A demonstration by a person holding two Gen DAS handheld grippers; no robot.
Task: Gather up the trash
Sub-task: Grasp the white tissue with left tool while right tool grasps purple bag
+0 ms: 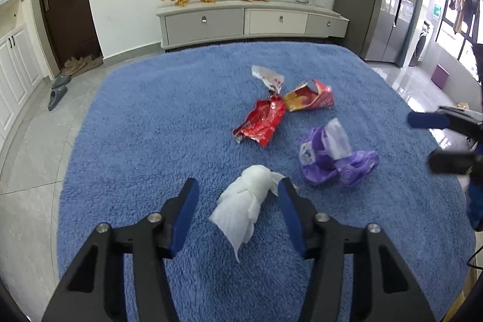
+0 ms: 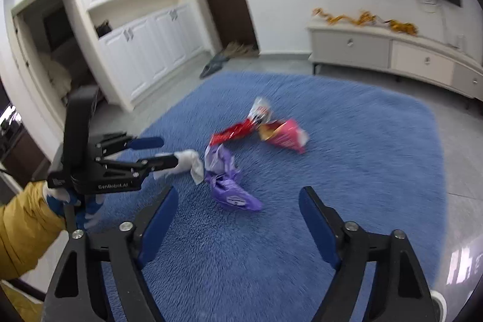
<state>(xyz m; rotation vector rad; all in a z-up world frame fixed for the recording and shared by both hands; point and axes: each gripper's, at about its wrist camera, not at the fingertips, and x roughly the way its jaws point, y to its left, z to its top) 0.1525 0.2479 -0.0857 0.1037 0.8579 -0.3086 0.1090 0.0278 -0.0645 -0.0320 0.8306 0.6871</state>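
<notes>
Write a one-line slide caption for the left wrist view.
Open left hand-held gripper straddles a crumpled white tissue on the blue rug, purple wrapper just beyond.

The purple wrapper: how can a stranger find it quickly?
Look at the blue rug, in front of the TV cabinet. The purple wrapper lies right of the white tissue and nearer than the red wrapper. It is the only purple piece.
</notes>
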